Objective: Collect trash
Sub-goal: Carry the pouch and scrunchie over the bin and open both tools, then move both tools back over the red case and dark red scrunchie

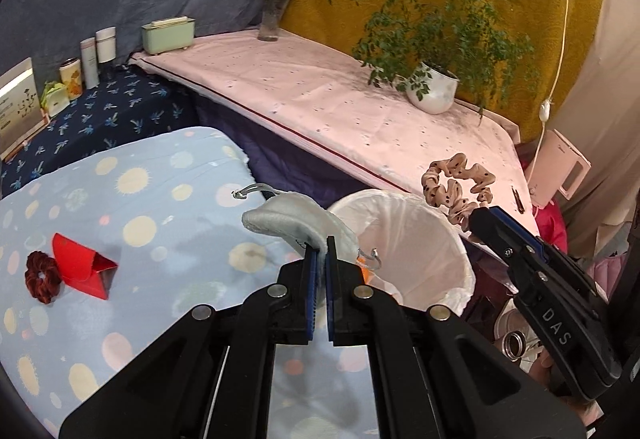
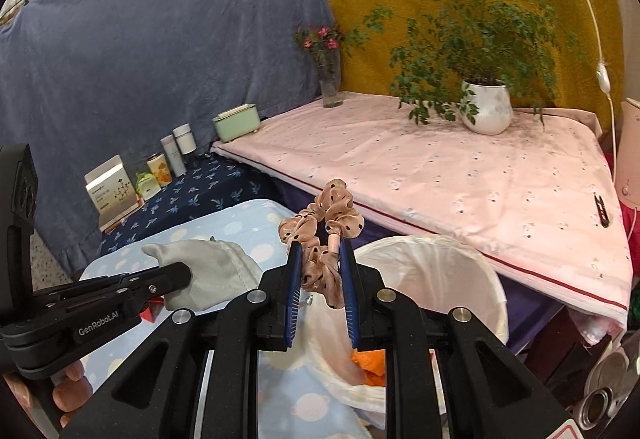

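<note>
My left gripper [image 1: 320, 243] is shut on a pale grey face mask [image 1: 280, 219], held up beside the rim of a bin with a white liner [image 1: 404, 235]. My right gripper [image 2: 320, 245] is shut on a peach polka-dot scrunchie [image 2: 326, 223], just above the near rim of the same bin [image 2: 460, 259]. Something orange [image 2: 368, 359] lies inside the bin. In the right wrist view the left gripper [image 2: 184, 275] and mask [image 2: 216, 267] appear at the left. A red folded paper [image 1: 80, 267] and a dark red scrunchie [image 1: 42, 275] lie on the blue spotted cloth [image 1: 160, 199].
Behind the bin is a pink-covered table [image 2: 460, 175] with a potted plant [image 2: 486, 107], a flower vase [image 2: 331, 87], a green box [image 2: 236, 127] and a black clip [image 2: 600, 215]. Bottles and a tin [image 1: 90, 63] stand on dark blue cloth at the left.
</note>
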### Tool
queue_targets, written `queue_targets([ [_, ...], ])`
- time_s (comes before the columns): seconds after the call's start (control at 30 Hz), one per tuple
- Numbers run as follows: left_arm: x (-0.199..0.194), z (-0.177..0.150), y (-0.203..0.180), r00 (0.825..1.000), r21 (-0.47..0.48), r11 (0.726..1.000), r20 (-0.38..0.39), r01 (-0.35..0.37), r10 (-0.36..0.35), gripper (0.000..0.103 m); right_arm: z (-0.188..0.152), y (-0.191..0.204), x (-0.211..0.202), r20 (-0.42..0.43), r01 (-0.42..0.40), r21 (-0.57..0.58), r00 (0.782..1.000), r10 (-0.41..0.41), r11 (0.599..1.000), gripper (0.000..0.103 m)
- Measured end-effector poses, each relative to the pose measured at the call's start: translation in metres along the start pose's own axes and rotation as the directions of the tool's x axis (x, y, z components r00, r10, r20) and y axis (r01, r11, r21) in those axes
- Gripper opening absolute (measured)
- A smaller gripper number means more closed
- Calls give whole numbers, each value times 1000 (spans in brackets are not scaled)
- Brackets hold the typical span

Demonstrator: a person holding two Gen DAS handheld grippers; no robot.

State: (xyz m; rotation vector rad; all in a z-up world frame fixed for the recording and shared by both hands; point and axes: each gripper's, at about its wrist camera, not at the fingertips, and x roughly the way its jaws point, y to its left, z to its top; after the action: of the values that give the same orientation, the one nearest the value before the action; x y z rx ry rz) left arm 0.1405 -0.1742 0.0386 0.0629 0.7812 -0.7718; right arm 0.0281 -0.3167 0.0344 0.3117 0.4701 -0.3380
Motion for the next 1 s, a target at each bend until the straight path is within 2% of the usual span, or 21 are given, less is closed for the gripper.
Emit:
queue_targets([
  [0.4,32,-3,-36,997,43,997,-54,57,-54,4,-3,-42,1,-6,49,46,999,-49,998,18],
  [0.63,48,-7,-47,997,55,997,-56,54,-51,6,-3,-52,12,-24,73,51,997,-72,996,20],
  [0.67,49,-7,-46,998,50,998,-48,49,-47,8,-3,-52,13,-25,73,51,997,-72,996,24],
  [0.7,50,-8,-46,998,46,998,-41,41,-39,20,-3,-53,14,-25,77,52,997,-75,996,26],
  [0.73,50,-8,-46,999,43,999,-38,33,-31,43,-3,-53,15,-21,79,55,997,-78,995,27],
  [0.77,49,-8,-46,999,38,999,-29,21,-20,55,-3,-53,15,-20,82,57,997,-81,995,31],
  [0.8,48,-7,-45,1000,38,999,-15,10,-9,59,-2,-53,15,-18,82,57,997,-81,995,34],
  [0.9,46,-7,-46,1000,56,998,-7,0,1,59,-3,-52,15,-13,82,59,997,-81,995,43],
  [1.0,44,-7,-45,1000,54,999,-3,-5,5,59,-3,-51,13,-11,80,57,997,-80,995,45],
])
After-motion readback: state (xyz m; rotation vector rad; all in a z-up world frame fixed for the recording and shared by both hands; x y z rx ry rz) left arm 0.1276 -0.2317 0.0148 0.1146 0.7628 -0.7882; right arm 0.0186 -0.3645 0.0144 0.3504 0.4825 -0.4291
